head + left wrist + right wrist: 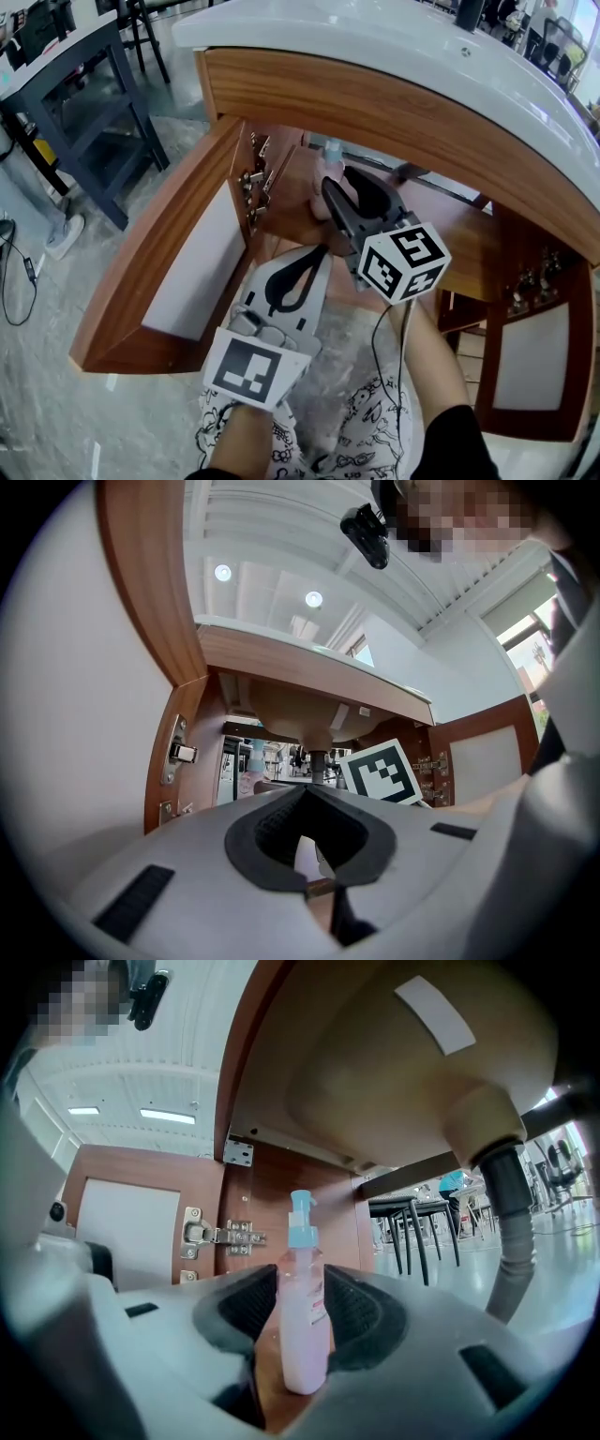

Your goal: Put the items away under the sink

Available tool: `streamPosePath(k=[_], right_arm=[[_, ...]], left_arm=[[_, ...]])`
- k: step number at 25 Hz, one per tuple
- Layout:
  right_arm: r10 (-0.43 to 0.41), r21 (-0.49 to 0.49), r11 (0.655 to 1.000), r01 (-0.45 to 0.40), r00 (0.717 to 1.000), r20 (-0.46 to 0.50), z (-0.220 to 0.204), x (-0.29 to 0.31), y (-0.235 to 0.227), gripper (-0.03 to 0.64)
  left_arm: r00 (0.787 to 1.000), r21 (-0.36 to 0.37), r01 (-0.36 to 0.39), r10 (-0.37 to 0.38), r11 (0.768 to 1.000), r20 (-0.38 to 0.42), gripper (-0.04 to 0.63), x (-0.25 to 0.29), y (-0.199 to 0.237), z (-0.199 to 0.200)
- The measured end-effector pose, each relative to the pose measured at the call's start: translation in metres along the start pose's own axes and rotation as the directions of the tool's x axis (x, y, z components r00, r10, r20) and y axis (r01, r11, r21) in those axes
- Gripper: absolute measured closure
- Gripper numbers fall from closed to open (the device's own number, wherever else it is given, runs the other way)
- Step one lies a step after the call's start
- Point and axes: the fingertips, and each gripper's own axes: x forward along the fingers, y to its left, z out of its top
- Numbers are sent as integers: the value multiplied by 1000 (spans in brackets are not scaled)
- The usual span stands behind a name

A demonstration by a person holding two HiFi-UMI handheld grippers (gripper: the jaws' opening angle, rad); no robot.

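A pink pump bottle [302, 1335] with a blue top stands upright on the wooden floor of the cabinet under the sink, near the left wall. My right gripper [302, 1274] reaches into the cabinet and is open, one finger on each side of the bottle, with bare wood showing by its base. In the head view the bottle [321, 204] shows just past the right gripper [330, 187]. My left gripper [317, 249] hangs lower, in front of the cabinet opening, shut with nothing in it. From the left gripper [307, 791] view the bottle [253, 769] is small and far.
Both cabinet doors stand open: the left door [178, 253] and the right door [534, 356], hinges [251, 178] on the frame. The basin underside [375, 1072] and drain pipe [511, 1213] hang to the bottle's right. A dark table [56, 56] stands far left.
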Motion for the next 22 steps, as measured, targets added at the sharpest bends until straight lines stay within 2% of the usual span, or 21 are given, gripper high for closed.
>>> streamPosePath(k=[6, 12, 17, 22], right_arm=[[4, 1, 1000, -4, 1000, 26, 7, -11, 3, 496], [2, 6, 1000, -2, 1000, 29, 7, -22, 2, 512], [-22, 15, 1000, 21, 999, 49, 10, -34, 0, 605], [-12, 24, 1000, 10, 999, 53, 10, -41, 3, 609]], left_arm=[[1000, 25, -2, 3, 1000, -15, 589, 2, -6, -4], [1000, 40, 4, -3, 999, -13, 589, 4, -14, 0], [1000, 62, 21, -20, 998, -16, 589, 5, -27, 1], [999, 84, 35, -32, 996, -31, 589, 5, -38, 0]])
